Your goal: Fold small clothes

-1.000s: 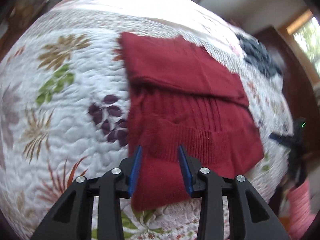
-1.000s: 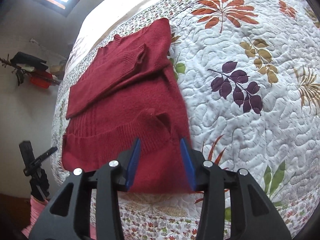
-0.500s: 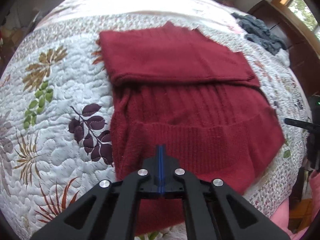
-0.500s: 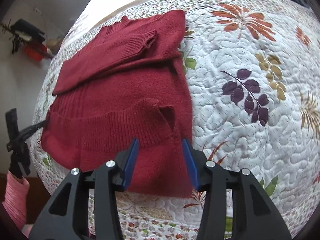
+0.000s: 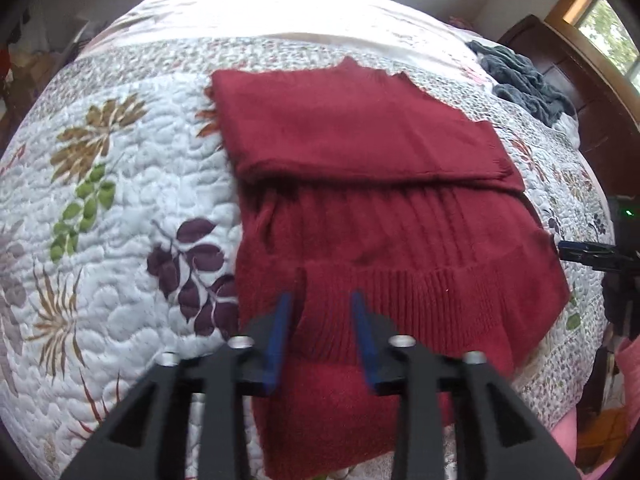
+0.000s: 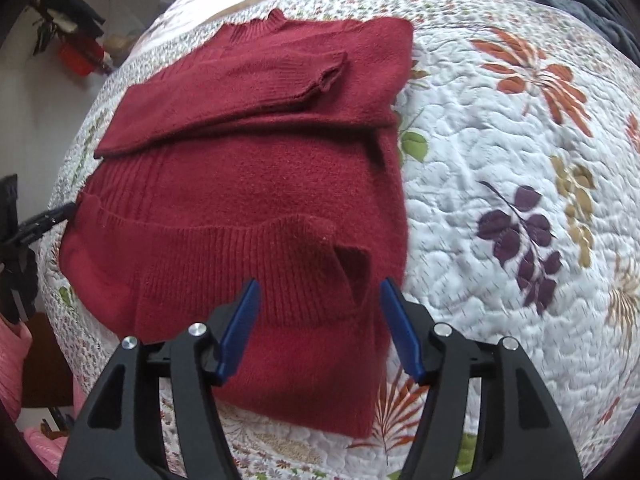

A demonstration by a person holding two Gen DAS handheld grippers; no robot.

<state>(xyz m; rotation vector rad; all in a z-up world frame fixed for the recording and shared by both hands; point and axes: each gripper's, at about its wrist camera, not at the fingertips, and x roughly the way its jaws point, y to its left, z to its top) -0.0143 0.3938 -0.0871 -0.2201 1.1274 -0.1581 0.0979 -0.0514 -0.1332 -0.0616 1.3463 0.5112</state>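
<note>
Your dark red ribbed knit sweater (image 5: 372, 216) fills the centre of both frames, lying partly folded on the leaf-patterned white quilt (image 5: 120, 208). Your left gripper (image 5: 322, 300) and right gripper (image 6: 318, 286) both hang spread over its ribbed hem, pinching nothing.

Bed: we see its leaf-print quilt (image 5: 120, 208) beneath both sets of fingers.
On it: red sweater (image 5: 380, 216) ahead of them; grey garment (image 5: 524, 80) far beyond.

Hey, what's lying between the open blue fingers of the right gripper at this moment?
In the right wrist view, the ribbed hem of the dark red knitted sweater spans the gap of the right gripper; nothing else lies there.
</note>
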